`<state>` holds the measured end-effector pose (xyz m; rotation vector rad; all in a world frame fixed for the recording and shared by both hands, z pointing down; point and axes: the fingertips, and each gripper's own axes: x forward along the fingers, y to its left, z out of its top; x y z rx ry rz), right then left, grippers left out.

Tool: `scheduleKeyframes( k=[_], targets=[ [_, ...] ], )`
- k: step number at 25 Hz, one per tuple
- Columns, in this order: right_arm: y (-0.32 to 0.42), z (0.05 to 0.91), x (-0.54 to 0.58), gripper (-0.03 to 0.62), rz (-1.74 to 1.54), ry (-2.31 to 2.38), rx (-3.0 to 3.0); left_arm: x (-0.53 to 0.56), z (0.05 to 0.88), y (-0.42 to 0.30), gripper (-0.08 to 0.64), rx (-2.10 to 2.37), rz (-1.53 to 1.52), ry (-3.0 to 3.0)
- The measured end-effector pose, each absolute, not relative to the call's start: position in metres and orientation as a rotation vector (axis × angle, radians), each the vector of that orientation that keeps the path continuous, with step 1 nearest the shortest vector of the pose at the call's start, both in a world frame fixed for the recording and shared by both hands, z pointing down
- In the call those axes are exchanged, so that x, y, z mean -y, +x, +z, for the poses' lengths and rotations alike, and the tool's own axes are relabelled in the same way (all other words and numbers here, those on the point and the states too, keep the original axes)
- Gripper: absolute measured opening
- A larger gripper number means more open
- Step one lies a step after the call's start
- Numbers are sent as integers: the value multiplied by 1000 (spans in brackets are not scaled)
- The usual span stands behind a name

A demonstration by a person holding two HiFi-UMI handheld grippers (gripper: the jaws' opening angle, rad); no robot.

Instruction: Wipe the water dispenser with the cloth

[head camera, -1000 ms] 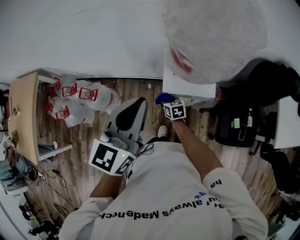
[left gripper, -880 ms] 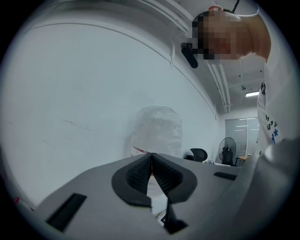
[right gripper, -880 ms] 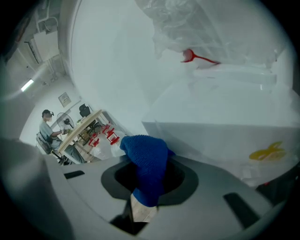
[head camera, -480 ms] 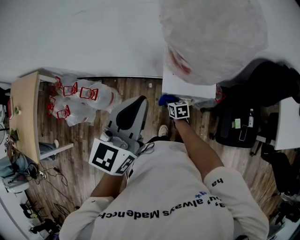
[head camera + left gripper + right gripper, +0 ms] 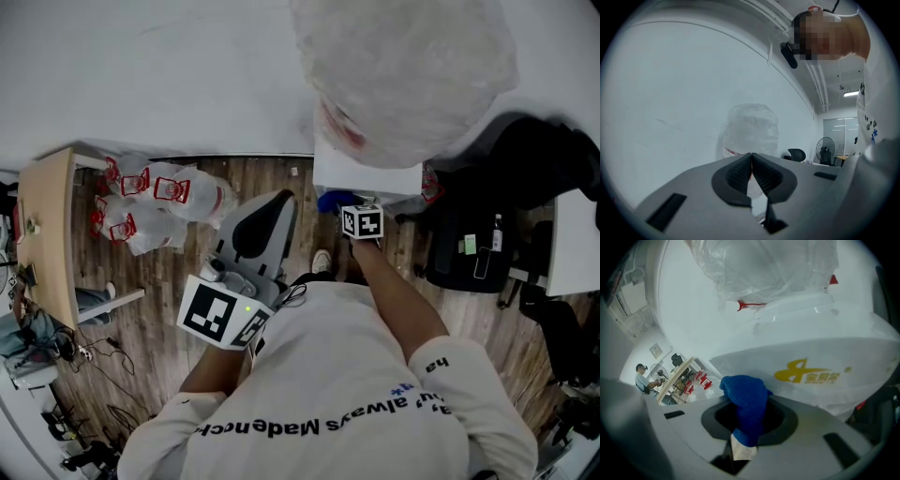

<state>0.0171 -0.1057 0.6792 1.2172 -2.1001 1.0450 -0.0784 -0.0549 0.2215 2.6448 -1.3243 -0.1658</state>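
Cloth (image 5: 328,200), blue, sits at the right tool's (image 5: 345,210) tip in the head view, just beside the dispenser (image 5: 366,174); the left tool (image 5: 274,208) is well apart from both. Left gripper view: jaws closed on nothing, bottle (image 5: 751,126) ahead. Right gripper view: jaws clamp the cloth, dispenser front just beyond.

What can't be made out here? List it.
1. Whether the cloth touches the water dispenser: right gripper view, the cloth covers the spot.
2. Dispenser front: head view, hidden under the bottle.
3. Dispenser body: left gripper view, behind the shut left gripper.
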Motion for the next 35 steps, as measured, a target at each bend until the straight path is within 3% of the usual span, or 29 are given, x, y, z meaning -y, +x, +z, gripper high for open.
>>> scheduleKeyframes(
  k=[35],
  targets=[
    [190,665,96,92,1104,1492,1995,42,212,26,20,1225,-191,2697]
  ],
)
